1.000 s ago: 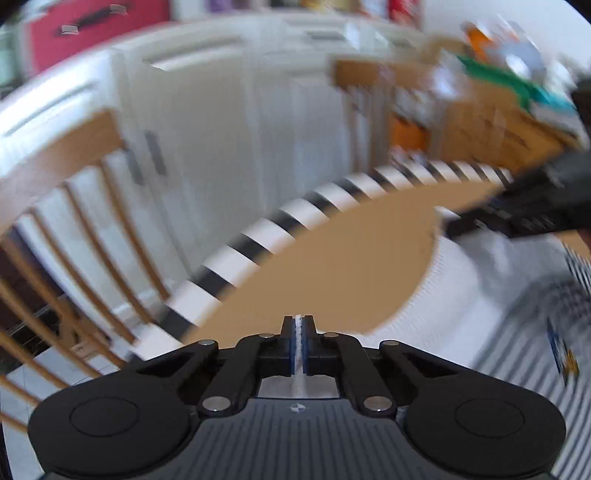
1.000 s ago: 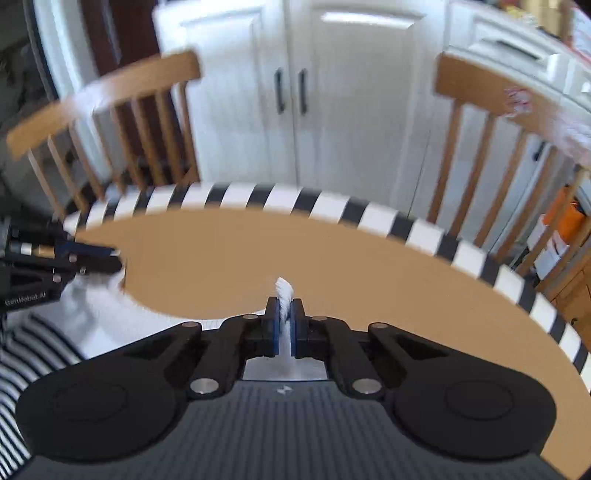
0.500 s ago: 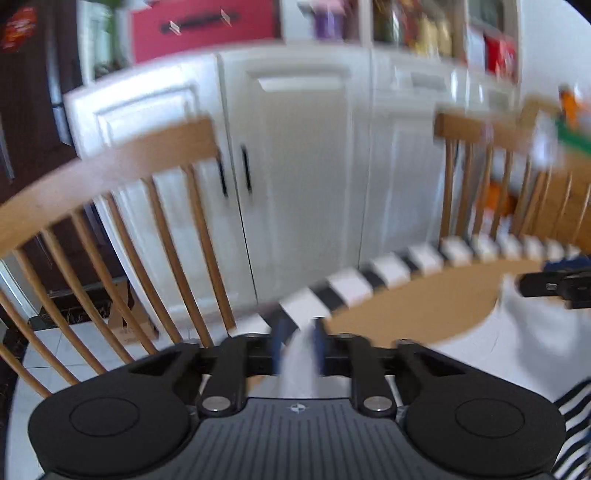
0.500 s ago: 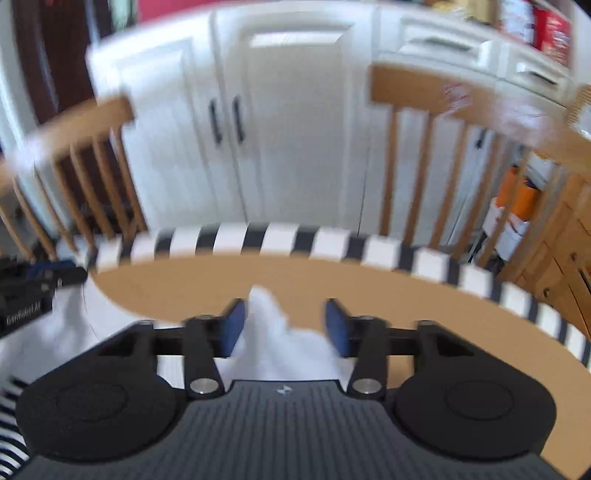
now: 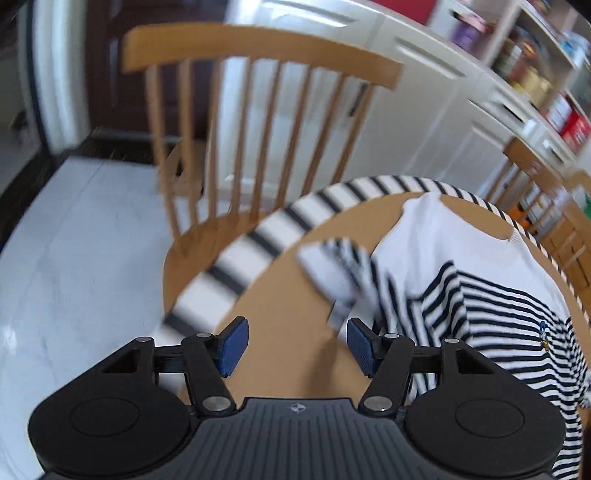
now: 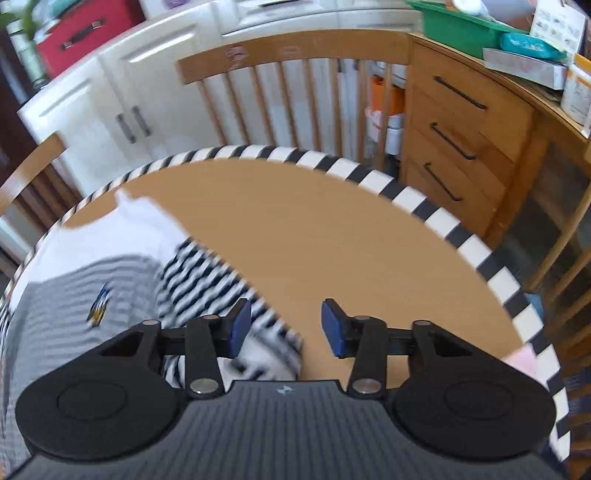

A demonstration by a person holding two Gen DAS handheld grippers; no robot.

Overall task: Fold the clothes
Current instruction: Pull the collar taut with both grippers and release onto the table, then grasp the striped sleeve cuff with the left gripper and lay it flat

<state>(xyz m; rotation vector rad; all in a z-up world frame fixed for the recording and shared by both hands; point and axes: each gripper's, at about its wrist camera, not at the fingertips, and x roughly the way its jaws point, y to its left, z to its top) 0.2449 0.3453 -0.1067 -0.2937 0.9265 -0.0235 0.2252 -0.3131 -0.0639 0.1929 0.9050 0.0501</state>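
Lying flat along the desk [image 6: 332,229], the striped shirt [image 5: 491,295] is released: both grippers' jaws, pinching it earlier, now spread.

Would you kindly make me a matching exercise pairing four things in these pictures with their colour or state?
Things:
1. left hand-held gripper
2. shirt
3. table rim
4. tub on the drawers

Descriptions:
A. green
B. black and white blocks
C. open, holding nothing
D. white top, dark stripes, lying on the table

Pairs: 1-C, 2-D, 3-B, 4-A
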